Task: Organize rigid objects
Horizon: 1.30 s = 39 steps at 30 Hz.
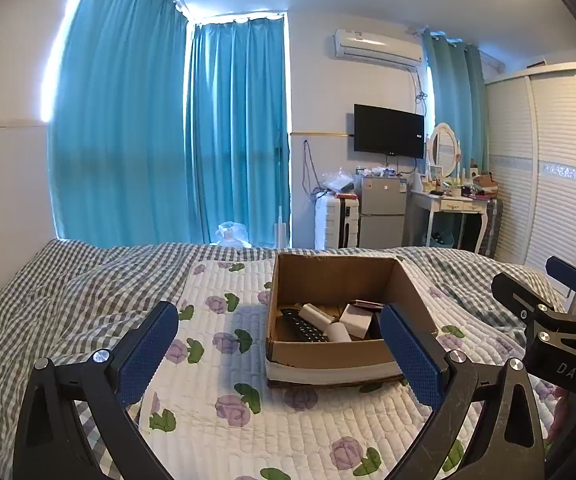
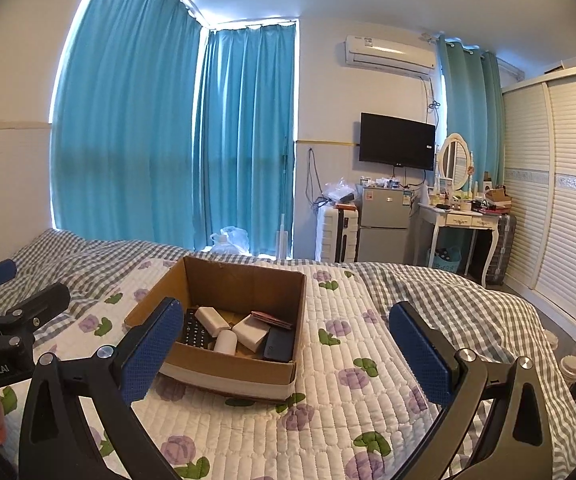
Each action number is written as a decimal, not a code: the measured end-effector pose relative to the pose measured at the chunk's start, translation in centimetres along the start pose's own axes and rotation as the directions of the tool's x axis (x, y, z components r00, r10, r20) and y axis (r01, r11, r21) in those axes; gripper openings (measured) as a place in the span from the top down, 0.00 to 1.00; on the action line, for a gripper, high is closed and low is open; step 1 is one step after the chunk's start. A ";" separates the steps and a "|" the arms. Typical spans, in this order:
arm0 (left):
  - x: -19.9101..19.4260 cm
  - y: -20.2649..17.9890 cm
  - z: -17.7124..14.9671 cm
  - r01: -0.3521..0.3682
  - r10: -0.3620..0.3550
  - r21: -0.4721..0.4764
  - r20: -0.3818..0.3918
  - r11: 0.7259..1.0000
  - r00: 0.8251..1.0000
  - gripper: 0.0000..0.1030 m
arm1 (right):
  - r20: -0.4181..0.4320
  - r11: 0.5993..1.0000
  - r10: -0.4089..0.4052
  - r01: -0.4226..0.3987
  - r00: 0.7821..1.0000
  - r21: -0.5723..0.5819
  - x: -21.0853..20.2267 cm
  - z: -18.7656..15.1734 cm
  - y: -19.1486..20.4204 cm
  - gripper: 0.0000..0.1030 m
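An open cardboard box (image 1: 292, 350) (image 2: 223, 372) sits on the floral quilt of the bed. Inside lie a black remote (image 1: 302, 326) (image 2: 193, 330), white boxes (image 1: 356, 320) (image 2: 249, 334), a white cylinder (image 1: 338, 332) (image 2: 225, 342), a reddish wallet (image 2: 271, 320) and a dark flat case (image 2: 279, 345). My left gripper (image 1: 279, 354) is open and empty, just in front of the box. My right gripper (image 2: 288, 354) is open and empty, near the box's right front corner. Each gripper shows at the edge of the other view, the right one (image 1: 556, 320) and the left one (image 2: 3, 328).
The bed has a white floral quilt (image 1: 215, 392) over a grey checked sheet (image 1: 47, 292). Beyond the bed stand blue curtains, a white suitcase (image 1: 336, 220), a small fridge (image 1: 382, 212), a dressing table (image 1: 456, 204) and a white wardrobe (image 1: 544, 168). A cup with a straw (image 2: 574, 368) stands at the right.
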State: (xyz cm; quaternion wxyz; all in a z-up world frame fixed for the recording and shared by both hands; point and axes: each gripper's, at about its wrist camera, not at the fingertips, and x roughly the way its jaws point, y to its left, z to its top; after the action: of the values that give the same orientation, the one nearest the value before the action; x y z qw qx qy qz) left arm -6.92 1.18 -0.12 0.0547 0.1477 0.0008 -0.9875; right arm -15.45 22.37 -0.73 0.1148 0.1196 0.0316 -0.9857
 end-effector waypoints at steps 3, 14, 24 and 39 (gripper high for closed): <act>0.0 -0.2 -0.1 0.013 -0.013 0.005 -0.004 1.000 1.000 0.00 | -0.006 1.000 0.000 0.000 1.000 0.001 0.2 -0.1 0.0 0.00; 0.3 -0.1 -0.3 0.021 -0.021 0.004 -0.021 1.000 1.000 0.00 | -0.026 1.000 -0.003 0.003 1.000 -0.005 0.6 -0.5 0.4 0.00; 0.3 0.1 -0.3 0.024 -0.024 -0.006 -0.027 1.000 0.999 0.00 | -0.039 1.000 -0.004 0.003 0.999 -0.005 0.7 -0.9 0.3 0.00; 0.3 0.0 -0.5 0.019 -0.019 -0.010 -0.040 1.000 0.999 0.00 | -0.053 1.000 -0.002 0.002 0.999 -0.003 1.1 -0.9 0.5 0.00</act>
State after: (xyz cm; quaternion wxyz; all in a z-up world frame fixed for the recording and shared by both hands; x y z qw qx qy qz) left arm -7.12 1.19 -0.69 0.0460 0.1672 0.0079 -0.9848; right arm -16.12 21.69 -1.86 0.1129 0.1454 0.0360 -0.9823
